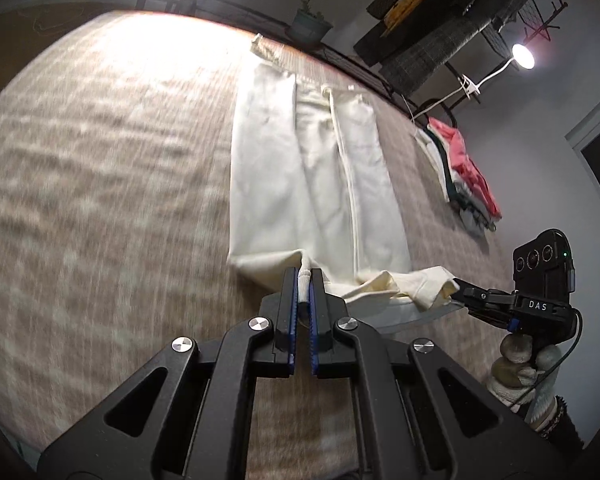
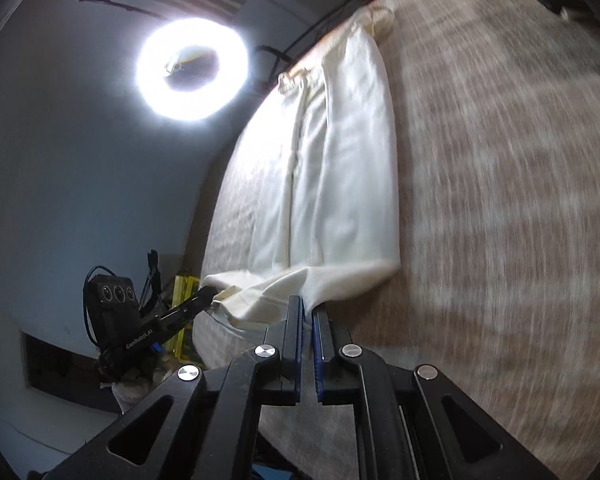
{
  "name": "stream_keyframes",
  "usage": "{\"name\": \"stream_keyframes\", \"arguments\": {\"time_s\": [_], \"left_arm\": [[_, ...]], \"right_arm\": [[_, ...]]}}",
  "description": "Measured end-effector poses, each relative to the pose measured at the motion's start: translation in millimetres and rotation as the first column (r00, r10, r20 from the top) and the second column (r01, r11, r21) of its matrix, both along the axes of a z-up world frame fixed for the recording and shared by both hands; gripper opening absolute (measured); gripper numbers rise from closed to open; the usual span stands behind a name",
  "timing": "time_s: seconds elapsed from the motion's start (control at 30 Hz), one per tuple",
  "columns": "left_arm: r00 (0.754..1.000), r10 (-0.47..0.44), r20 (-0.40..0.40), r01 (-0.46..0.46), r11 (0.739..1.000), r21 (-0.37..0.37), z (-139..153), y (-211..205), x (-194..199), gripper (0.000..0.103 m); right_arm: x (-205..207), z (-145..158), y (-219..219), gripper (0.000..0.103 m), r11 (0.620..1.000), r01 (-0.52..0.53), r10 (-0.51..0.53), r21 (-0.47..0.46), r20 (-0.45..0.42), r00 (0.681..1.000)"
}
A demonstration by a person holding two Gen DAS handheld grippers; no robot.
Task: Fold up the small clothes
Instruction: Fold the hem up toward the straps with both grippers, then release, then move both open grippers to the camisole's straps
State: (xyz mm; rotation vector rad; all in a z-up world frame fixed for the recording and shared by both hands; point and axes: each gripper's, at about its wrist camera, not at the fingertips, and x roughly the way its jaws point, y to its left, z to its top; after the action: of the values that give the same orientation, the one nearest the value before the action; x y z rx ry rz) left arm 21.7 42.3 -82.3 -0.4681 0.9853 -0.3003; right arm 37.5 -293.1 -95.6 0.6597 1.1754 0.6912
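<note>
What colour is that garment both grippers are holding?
Cream white, plain with no pattern: the garment shows best in the left wrist view.

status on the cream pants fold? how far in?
Done: cream pants already narrowed lengthwise on the bed; a folded stack sits by the far edge. In hand: left gripper and right gripper each pinch the near end, lifted. Left: carry it over, crosswise folds, stack.

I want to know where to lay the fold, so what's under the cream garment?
The cream garment lies on a brown woven cover. Both hand-held grippers, left and right, pinch its near edge. Anything beneath the cloth is hidden.
</note>
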Motion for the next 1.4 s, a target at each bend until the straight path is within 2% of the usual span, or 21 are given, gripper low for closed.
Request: {"name": "stream_keyframes", "arguments": {"time_s": [0.3,0.67,0.73,0.77,0.8,0.83,0.9,0.93,1.03,1.13,1.3,1.4], "left_arm": [[0.999,0.032,0.017,-0.033,0.999,0.026,0,2,58,0.002],[0.998,0.062,-0.019,-0.061,0.997,0.041,-26,0,92,0.003],[0.997,0.076,-0.005,-0.075,0.995,0.061,-25,2,92,0.004],[0.997,0.082,-0.002,-0.082,0.994,0.076,-25,2,92,0.008],[0.996,0.087,0.004,-0.087,0.992,0.089,-23,4,92,0.020],[0.995,0.096,0.022,-0.097,0.991,0.095,-20,7,90,0.027],[0.993,0.103,0.059,-0.109,0.989,0.105,-13,11,84,0.027],[0.992,0.101,0.073,-0.108,0.988,0.111,-10,12,82,0.027],[0.992,0.053,0.114,-0.069,0.987,0.143,-2,9,72,0.027],[0.994,0.000,0.109,-0.018,0.987,0.157,-5,-1,65,0.027],[0.992,-0.103,0.079,0.087,0.978,0.189,-18,-30,67,0.027],[0.990,-0.120,0.078,0.096,0.963,0.253,-24,-43,72,0.027]], "right_arm": [[57,10,5,0.002,1.000,0.029,-0.029,0.000,0.029,0.999],[99,-24,8,0.002,0.999,0.045,-0.045,-0.002,-0.038,0.998],[100,-26,8,0.006,0.999,0.039,-0.039,-0.005,-0.035,0.999],[101,-25,9,0.007,0.999,0.035,-0.036,-0.013,-0.027,0.999],[103,-22,11,0.013,0.999,0.030,-0.031,-0.027,-0.014,0.999],[105,-17,13,0.026,0.999,0.029,-0.029,-0.043,0.007,1.000],[105,-8,14,0.036,0.997,0.034,-0.031,-0.063,0.048,0.998],[103,-1,14,0.036,0.997,0.031,-0.026,-0.070,0.073,0.997],[97,15,17,0.032,0.997,-0.006,0.017,-0.075,0.144,0.989],[90,18,26,0.029,0.992,-0.058,0.077,-0.111,0.175,0.981],[88,5,51,0.029,0.983,-0.122,0.143,-0.140,0.153,0.978],[88,2,60,0.029,0.975,-0.123,0.153,-0.183,0.165,0.974]]}}
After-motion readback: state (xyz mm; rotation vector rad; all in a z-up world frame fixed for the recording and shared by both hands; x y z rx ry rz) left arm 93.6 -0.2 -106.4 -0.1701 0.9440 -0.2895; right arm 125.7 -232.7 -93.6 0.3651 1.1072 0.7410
